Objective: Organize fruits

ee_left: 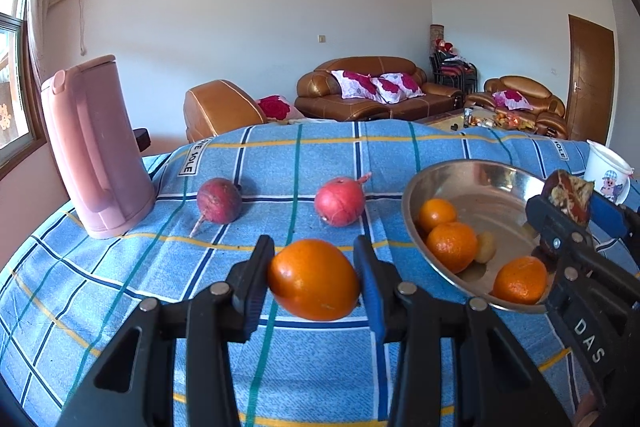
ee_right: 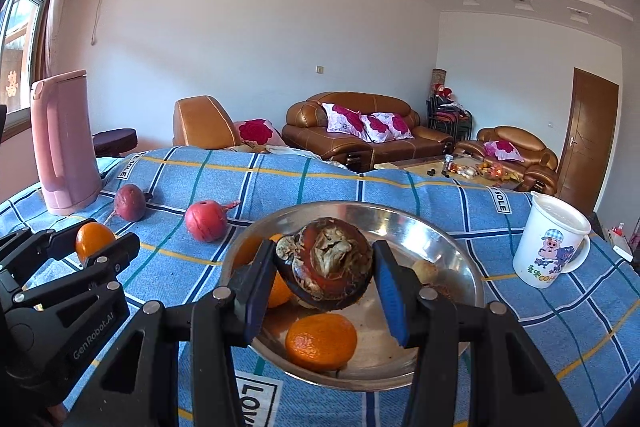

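- Left hand-held gripper (ee_left: 316, 277) clenched on large smooth orange (ee_left: 313, 279), above blue plaid-clothed surface (ee_left: 120, 267) beside round steel bowl (ee_left: 416, 187)
- Right hand-held gripper (ee_right: 320, 281) grasping dark rotten-looking fruit (ee_right: 326, 263) over bowl holding small mandarins (ee_right: 321, 341)
- Step: carrying; next, likely lower and release both

Sunlit lounge, brown leather sofa (ee_left: 376, 87)

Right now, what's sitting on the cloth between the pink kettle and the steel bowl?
Two red root vegetables: a dark beet nearer the pink kettle, and a lighter red radish nearer the steel bowl. Both wrist views show them.
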Demonstrator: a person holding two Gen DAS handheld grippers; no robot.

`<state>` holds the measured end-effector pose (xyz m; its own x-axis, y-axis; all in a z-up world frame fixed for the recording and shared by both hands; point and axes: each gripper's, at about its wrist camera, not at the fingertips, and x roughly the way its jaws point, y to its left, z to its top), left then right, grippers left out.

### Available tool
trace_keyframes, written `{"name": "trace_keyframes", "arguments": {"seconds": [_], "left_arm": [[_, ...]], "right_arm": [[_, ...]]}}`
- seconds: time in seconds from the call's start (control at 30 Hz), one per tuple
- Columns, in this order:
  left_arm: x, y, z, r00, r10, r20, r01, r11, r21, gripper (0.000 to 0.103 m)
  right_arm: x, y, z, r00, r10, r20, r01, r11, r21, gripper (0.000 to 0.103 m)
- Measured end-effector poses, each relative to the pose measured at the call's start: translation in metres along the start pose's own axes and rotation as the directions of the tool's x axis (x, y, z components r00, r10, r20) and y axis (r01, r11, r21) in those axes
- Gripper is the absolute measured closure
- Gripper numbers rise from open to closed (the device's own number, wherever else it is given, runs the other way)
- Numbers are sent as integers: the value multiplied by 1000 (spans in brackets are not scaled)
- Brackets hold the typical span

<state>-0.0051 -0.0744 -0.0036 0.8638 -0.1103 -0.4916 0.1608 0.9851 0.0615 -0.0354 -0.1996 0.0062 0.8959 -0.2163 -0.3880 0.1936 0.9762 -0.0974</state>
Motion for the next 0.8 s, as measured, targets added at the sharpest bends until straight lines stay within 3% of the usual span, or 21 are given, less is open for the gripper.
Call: {"name": "trace_keyframes", "arguments": {"seconds": [0.8], "left_arm": [[10, -54, 15, 992, -123, 17, 123, 992, 2, 60]], "right_arm": [[26, -60, 6, 994, -100, -36, 101, 994, 39, 52]]}}
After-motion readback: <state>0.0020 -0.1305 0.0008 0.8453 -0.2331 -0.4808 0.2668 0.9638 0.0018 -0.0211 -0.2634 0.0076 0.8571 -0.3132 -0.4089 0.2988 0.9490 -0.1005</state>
